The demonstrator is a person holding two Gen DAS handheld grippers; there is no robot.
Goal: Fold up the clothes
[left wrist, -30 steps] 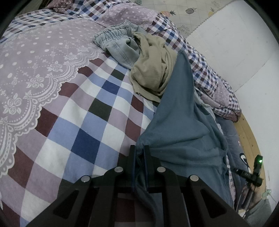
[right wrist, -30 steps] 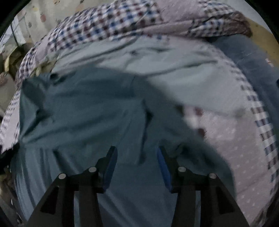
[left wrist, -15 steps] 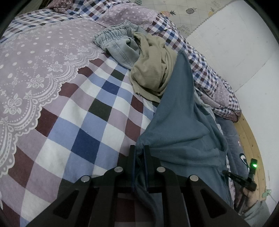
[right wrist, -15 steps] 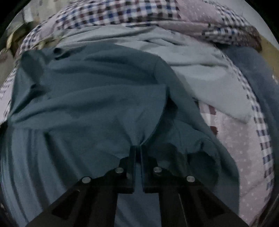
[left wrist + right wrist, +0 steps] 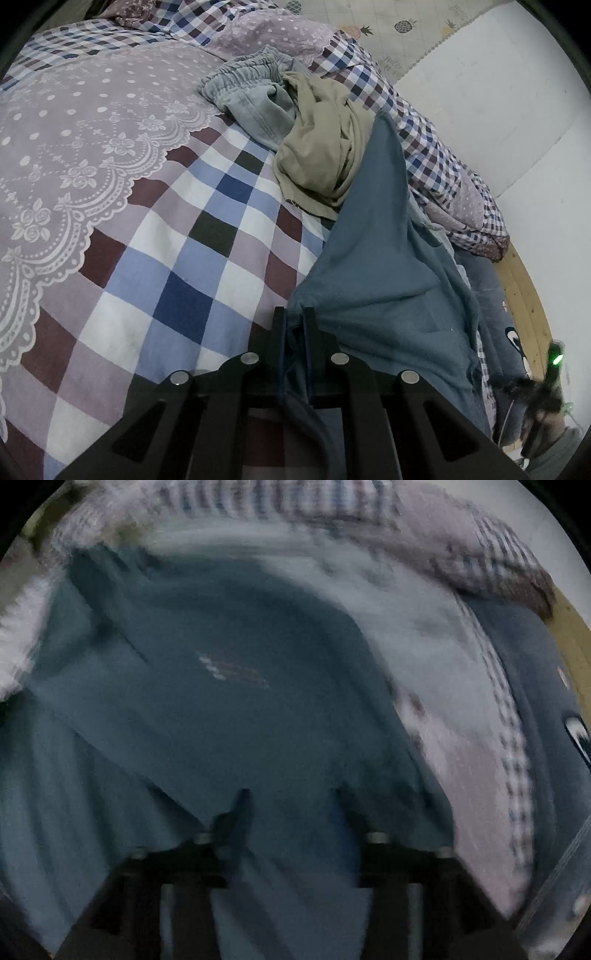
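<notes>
L gripper (image 5: 294, 321) sits low centre in L wrist view, jaws pinched together on a bunched edge of the teal-blue shirt (image 5: 384, 266), fabric squeezed between the two fingers and hanging down behind them. Shirt lies on the checked bedspread (image 5: 177, 266), running from the gripper up and away toward the far bed edge, its upper end touching the khaki garment (image 5: 321, 147). Khaki piece is crumpled, overlapping grey elastic-waist pants (image 5: 251, 96) just behind it. Lilac dotted lace-print panel (image 5: 85, 140) of the bedding covers the L part. Beyond the bed: white wall (image 5: 480, 92) and a strip of wooden floor (image 5: 524, 288). Lower R corner of that view shows the R gripper (image 5: 543, 391) from outside w/ a green LED lit, partly blurred, a hand in a grey sleeve under it; can't read its jaws there. R wrist view is heavily motion-blurred. R gripper (image 5: 291, 805) has fingers spread wide apart, nothing between them, hovering right over the shirt (image 5: 229, 701); contact w/ cloth can't be told. A small pale print mark (image 5: 218, 668) shows on the shirt. Paler grey-blue garment (image 5: 399, 602) lies past the shirt, checked bedding edge (image 5: 509, 709) to the R, dark blue fabric (image 5: 535, 672) beyond that.
</notes>
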